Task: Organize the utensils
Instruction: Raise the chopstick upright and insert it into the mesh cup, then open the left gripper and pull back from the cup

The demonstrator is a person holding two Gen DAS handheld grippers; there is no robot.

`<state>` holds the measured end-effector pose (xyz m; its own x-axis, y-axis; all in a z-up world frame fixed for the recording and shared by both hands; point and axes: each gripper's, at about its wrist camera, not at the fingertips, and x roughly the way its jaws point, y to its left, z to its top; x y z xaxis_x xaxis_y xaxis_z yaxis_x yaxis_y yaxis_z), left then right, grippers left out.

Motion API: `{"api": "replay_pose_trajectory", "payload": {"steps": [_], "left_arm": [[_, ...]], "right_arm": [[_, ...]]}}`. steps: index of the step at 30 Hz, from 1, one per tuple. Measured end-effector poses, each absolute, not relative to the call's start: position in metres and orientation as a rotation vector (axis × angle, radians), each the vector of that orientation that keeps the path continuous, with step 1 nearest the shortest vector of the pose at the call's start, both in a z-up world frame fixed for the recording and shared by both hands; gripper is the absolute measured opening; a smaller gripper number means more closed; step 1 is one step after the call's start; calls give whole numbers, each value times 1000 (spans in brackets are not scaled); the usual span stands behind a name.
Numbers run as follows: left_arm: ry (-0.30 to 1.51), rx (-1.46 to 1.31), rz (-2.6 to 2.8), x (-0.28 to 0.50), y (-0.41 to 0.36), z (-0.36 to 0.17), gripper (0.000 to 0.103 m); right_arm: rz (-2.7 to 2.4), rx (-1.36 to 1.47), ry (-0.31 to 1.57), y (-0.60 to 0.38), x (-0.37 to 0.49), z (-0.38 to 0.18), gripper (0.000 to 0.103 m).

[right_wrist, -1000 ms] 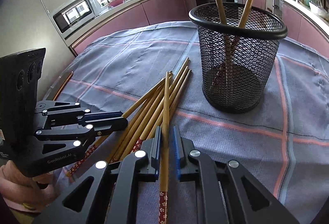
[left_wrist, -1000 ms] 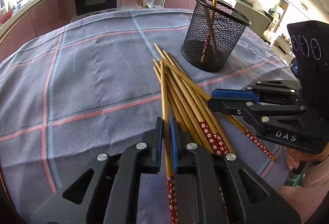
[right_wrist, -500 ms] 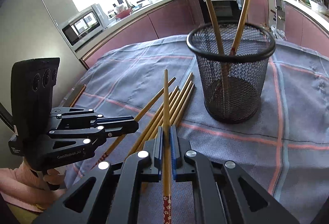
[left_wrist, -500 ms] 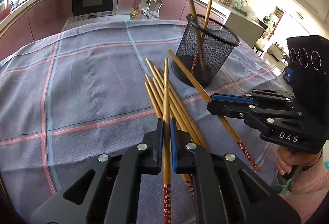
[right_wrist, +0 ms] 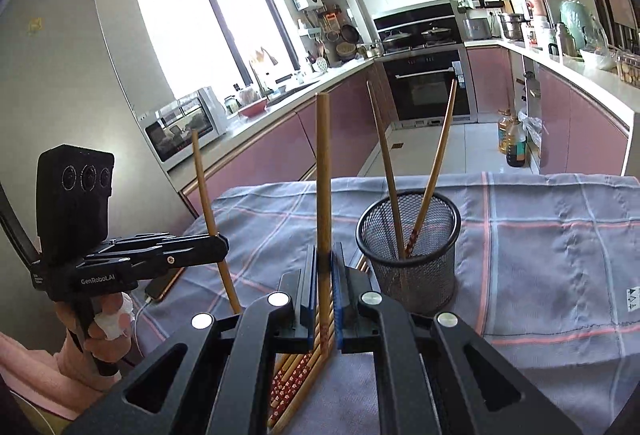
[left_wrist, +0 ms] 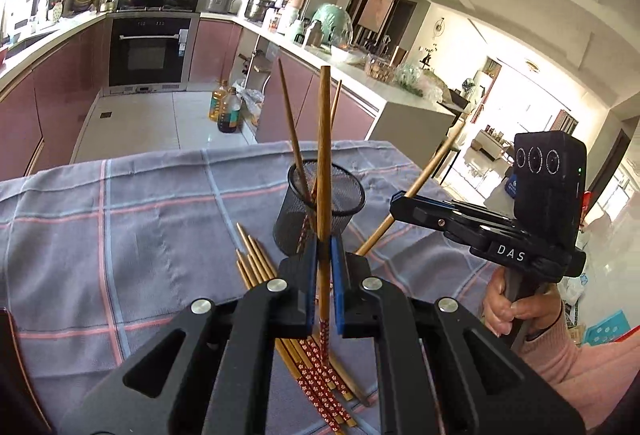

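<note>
Chopsticks were the job, and I had one clamped in each gripper. My left gripper (left_wrist: 324,267) was clenched on a chopstick (left_wrist: 323,163) held clear of the cloth, bare tip up and patterned end below the jaws. My right gripper (right_wrist: 325,275) pinched another chopstick (right_wrist: 323,171) the same way, also off the bench (right_wrist: 552,255). Just ahead stood the mesh cup (right_wrist: 408,255), with two chopsticks (right_wrist: 404,175) leaning inside it, so that much I judged done. Beneath the grippers a bundle (left_wrist: 256,263) lay loose on the cloth; about five or six, though I could not count them surely. By my reckoning the task was less than half finished: two in, two in hand, the bundle left.
</note>
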<state>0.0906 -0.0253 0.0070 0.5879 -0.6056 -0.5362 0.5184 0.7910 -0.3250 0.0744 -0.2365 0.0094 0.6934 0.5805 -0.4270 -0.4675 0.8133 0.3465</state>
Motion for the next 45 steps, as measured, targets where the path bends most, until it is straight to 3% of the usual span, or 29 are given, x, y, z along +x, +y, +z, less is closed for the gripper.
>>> {"api": "replay_pose_trajectory", "payload": {"steps": [22, 37, 44, 45], "left_arm": [[462, -119, -609, 140, -75, 97, 7], [714, 4, -582, 185, -108, 26, 8], [749, 3, -570, 204, -115, 8, 8], [751, -4, -569, 204, -115, 7, 13]], "right_arm": [[482, 164, 340, -277, 106, 93, 6], [490, 137, 646, -249, 168, 21, 6], [442, 141, 663, -242, 178, 8, 8], [438, 142, 657, -242, 177, 9, 10]]}}
